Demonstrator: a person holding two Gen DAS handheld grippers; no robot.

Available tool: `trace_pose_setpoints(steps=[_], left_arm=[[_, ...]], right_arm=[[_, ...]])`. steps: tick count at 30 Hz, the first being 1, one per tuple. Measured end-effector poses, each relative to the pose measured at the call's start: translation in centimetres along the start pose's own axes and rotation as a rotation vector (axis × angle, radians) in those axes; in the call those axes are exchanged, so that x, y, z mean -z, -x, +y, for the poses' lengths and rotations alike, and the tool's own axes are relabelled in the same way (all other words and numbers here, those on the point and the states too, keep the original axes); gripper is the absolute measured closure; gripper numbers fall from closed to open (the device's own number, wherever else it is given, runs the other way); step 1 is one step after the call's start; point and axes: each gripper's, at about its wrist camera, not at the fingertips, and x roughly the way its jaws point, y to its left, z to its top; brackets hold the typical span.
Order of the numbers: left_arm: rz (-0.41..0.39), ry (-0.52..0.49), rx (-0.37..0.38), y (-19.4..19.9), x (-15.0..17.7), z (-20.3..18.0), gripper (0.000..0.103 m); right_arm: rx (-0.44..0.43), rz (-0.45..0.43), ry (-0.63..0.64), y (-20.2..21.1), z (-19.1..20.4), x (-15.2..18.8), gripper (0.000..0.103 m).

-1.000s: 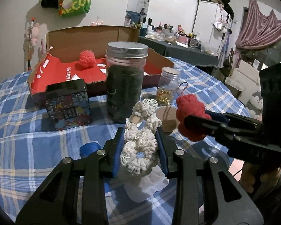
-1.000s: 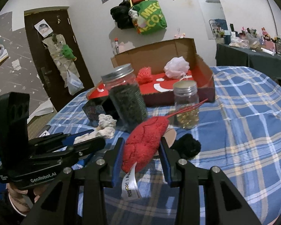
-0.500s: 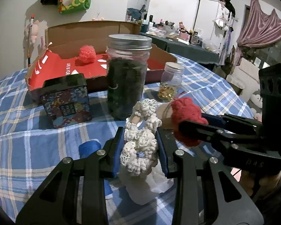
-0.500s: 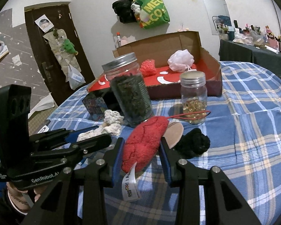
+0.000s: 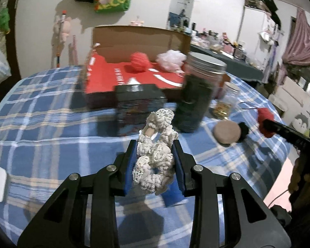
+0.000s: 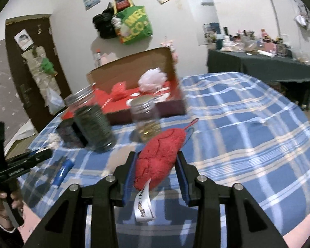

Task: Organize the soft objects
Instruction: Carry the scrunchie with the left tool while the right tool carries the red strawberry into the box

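step in hand, by my read: carrying two soft items toward the cardboard box (image 5: pixel 134 39) at back of table (image 5: pixel 41 103), w/ a red pouf (image 5: pixel 139 60) and pink pouf (image 5: pixel 171 59) already inside. left gripper (image 5: pixel 155 159) pinched narrow on cream crochet piece (image 5: pixel 155 155), held above the cloth. right gripper (image 6: pixel 157 163) clamped on red plush sponge (image 6: pixel 161 155), white tag hanging. next: clear big jar (image 5: pixel 198 95) and small jar (image 6: pixel 146 119) in the path — then let go over box.

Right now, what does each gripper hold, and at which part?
The left gripper clamps the cream crocheted toy around its lower body. The right gripper clamps the red plush toy across its middle.
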Motion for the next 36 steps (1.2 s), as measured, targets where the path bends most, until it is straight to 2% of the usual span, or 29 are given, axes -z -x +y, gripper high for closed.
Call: trace_pose_setpoints(steps=[7, 14, 29, 36], left_arm=[[-0.006, 0.036, -0.065, 0.7, -1.0, 3.4, 0.071], [0.01, 0.054, -0.1, -0.5, -2.8, 5.7, 0.071], [0.019, 0.052, -0.137, -2.1, -5.6, 8.0, 0.071], [0.022, 0.003, -0.091, -3.2, -8.4, 7.5, 0.071]], right_arm=[[0.084, -0.045, 0.007, -0.1, -1.5, -2.3, 0.063], [0.107, -0.052, 0.054, -1.6, -1.7, -4.9, 0.062], [0.092, -0.046, 0.11, -4.7, -1.5, -8.7, 0.062], [0.021, -0.019, 0.199, -6.8, -0.3, -11.4, 0.061]])
